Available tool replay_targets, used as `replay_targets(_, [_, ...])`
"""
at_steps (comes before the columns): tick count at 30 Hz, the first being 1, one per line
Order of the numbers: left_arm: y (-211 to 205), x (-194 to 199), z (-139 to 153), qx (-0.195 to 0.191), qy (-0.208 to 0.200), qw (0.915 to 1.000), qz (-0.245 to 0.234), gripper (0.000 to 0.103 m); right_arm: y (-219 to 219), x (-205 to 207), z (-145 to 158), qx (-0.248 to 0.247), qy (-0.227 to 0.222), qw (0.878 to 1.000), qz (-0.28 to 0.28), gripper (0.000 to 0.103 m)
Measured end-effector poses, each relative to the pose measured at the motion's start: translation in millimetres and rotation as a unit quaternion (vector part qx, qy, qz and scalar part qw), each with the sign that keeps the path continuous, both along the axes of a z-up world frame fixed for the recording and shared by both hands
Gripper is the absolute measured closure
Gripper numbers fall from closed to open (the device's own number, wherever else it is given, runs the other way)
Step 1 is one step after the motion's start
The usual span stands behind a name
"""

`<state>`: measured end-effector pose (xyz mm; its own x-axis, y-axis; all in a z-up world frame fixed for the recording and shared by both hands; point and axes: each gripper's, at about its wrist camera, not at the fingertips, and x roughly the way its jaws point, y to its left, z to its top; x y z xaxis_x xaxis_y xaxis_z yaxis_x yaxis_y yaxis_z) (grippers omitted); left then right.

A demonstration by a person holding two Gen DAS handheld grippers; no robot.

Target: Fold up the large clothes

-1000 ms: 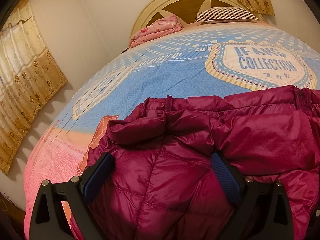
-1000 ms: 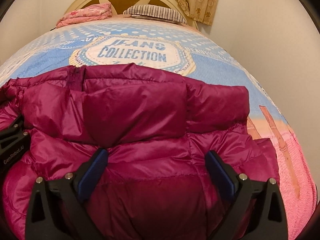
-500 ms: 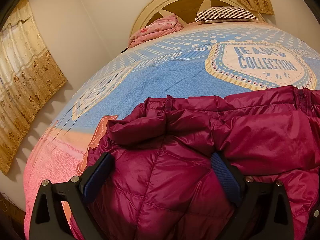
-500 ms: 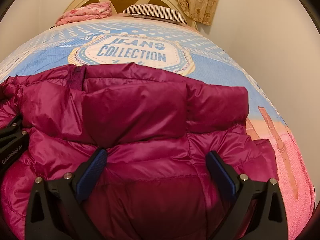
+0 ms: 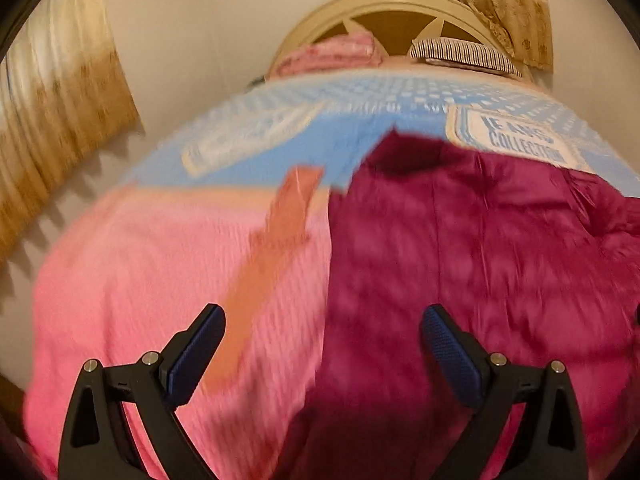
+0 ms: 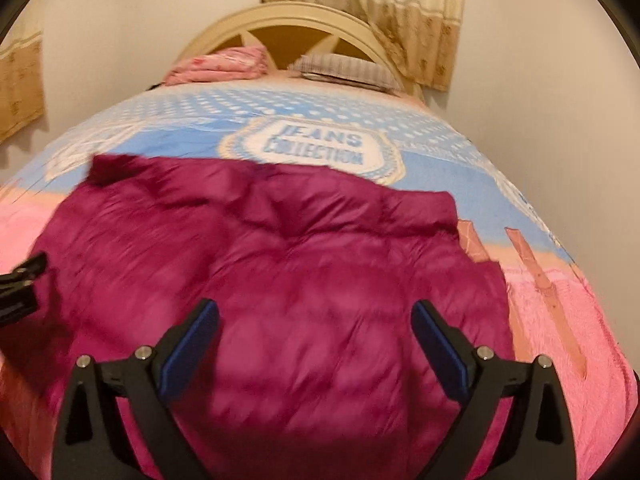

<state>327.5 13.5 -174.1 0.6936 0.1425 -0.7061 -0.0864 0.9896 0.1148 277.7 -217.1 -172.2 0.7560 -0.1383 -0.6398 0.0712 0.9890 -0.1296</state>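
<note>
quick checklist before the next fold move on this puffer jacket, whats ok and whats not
1. Left gripper open and free of fabric: ok, jaws stand wide apart with nothing between them.
2. Right gripper open and free: ok, jaws wide, above the jacket.
3. Magenta puffer jacket fully on the bed cover: ok in the right wrist view; its near hem is hidden behind the grippers.
4. Jacket lying flat and smooth: not ok, a corner sticks up at the far left and the surface is bunched.
5. Clear view for choosing a grasp point: not ok, both views are motion-blurred.
6. Zipper closed: cannot tell.
</note>
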Motion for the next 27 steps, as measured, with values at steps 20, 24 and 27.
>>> replay_targets(20, [-44, -19, -22, 0.014, -0.012, 0.9973, -0.071, 0.093, 24, -2, -47, -0.069, 0.050, 0.996, -0.002, 0.000])
replay_targets(24, [-26, -35, 0, -0.002, -0.034, 0.9968, -0.073, 0.093, 33, -9, -43, -0.076, 0.043, 0.996, -0.012, 0.002])
replay_targets(27, [-6, -51, 18, 0.002, -0.053, 0.9964, -0.066, 0.094, 48, -15, -43, -0.071, 0.042, 0.997, -0.001, 0.002])
